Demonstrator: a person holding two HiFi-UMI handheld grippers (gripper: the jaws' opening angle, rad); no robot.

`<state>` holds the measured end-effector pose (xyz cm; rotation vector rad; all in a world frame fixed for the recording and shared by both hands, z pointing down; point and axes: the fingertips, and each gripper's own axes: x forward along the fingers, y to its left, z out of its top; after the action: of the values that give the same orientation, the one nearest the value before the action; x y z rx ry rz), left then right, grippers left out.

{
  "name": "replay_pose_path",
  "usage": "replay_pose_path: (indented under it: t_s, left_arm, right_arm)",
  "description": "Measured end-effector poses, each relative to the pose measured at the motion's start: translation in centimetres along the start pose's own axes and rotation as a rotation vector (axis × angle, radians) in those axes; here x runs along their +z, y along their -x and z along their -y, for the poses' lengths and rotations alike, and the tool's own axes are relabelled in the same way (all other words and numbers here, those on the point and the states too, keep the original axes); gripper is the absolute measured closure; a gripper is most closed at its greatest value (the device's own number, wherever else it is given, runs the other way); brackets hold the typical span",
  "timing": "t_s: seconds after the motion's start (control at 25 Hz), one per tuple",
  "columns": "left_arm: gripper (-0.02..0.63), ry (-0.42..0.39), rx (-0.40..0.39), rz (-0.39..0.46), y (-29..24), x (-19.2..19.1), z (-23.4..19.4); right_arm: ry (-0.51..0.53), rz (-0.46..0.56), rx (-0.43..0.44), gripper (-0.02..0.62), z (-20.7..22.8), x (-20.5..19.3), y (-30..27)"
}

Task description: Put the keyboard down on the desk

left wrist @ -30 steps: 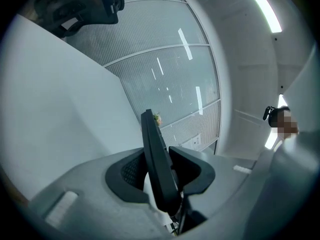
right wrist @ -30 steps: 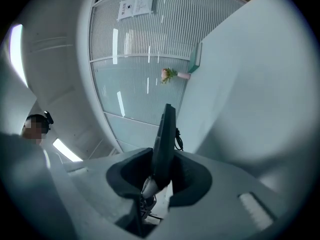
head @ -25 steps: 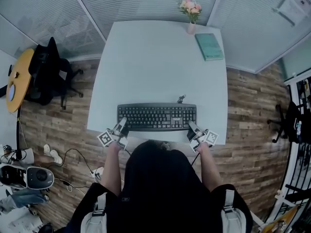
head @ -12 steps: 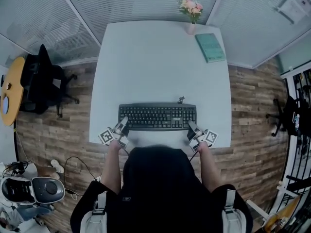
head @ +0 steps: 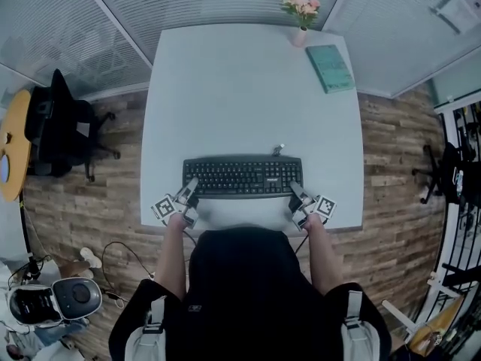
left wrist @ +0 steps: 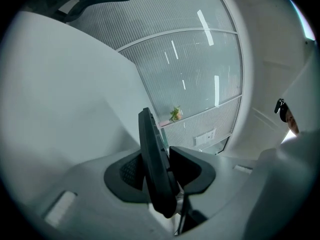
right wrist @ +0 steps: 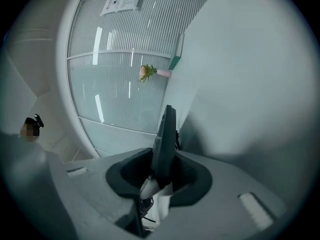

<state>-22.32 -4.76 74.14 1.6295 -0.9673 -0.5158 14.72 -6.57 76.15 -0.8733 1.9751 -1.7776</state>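
Keyboard (head: 242,177) lies over the desk (head: 248,89) near edge; left gripper (head: 189,190) and right gripper (head: 294,192) each clamp one end; release likely remains.

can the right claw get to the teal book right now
Probably not: the right claw is clamped on the keyboard, and the teal book lies at the far corner of the desk beside the flower vase. It would have to let go first.

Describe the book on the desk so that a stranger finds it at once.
Find the large white desk. At its far right corner stands a pink vase with flowers. The book lies flat beside it: thin and teal, unlike the black keyboard at the near edge.
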Motion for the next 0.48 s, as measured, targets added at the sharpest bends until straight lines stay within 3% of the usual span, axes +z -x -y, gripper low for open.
replay_pose_path:
  t_s: [0.12, 0.28, 0.48]
  left_arm:
    - [0.476, -0.009, 0.007, -0.008, 0.1, 0.0, -0.3]
    - [0.475, 0.052, 0.013, -0.009, -0.4, -0.1, -0.5]
    - [0.474, -0.006, 0.062, -0.031, 0.2, 0.0, -1.7]
  right_arm:
    - [-0.01, 0.005, -0.016, 0.494, 0.5, -0.1, 0.0]
    - [-0.022, 0.012, -0.035, 0.494, 1.0, 0.0, -0.5]
    - [0.005, 0.01, -0.053, 0.491, 1.1, 0.0, -0.7]
